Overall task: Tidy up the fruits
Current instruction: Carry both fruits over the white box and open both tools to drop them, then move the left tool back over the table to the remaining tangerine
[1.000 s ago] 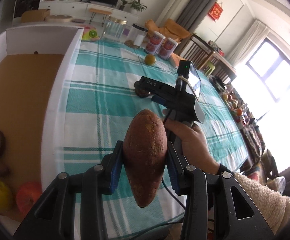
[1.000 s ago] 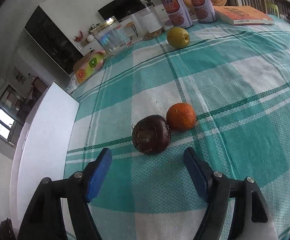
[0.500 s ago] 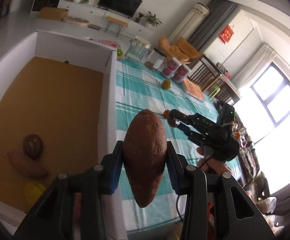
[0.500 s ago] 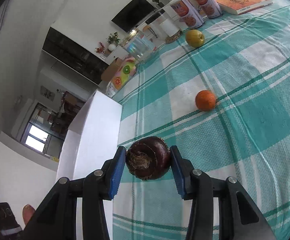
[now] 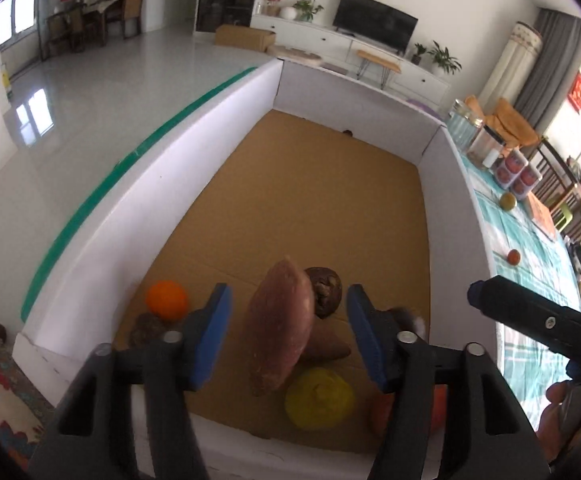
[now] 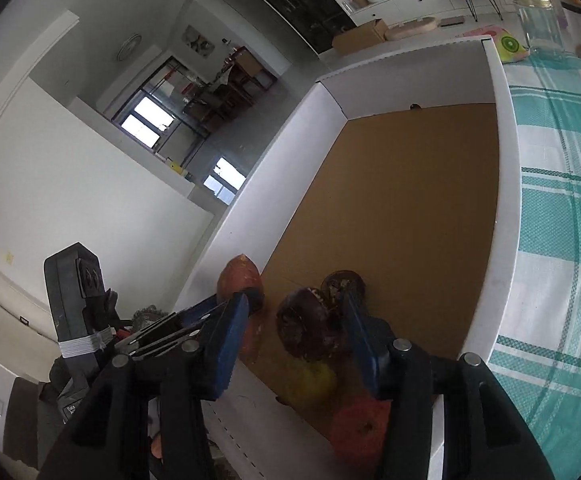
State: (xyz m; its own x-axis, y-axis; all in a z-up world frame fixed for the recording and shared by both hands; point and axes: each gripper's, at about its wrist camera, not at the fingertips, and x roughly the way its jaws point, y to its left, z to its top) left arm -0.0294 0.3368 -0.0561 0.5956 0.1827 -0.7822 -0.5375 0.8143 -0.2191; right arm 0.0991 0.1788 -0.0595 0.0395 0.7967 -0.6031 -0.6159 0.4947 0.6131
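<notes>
While both grippers hang over the near end of the white-walled cardboard box, most of its brown floor beyond the fruit lies bare up to the far wall. The left gripper has just been opening its jaws; they stand apart, and the sweet potato sits between them, clear of both blue pads, above a second sweet potato. Near it lie an orange, a dark passion fruit, a yellow fruit and a red one close to the near wall. The right gripper has also just been opening; its dark purple fruit lies against the right pad, clear of the left, so I cannot tell whether it is gripped. On the teal checked tablecloth outside the right wall remain a small orange and a yellowish fruit, well apart.
</notes>
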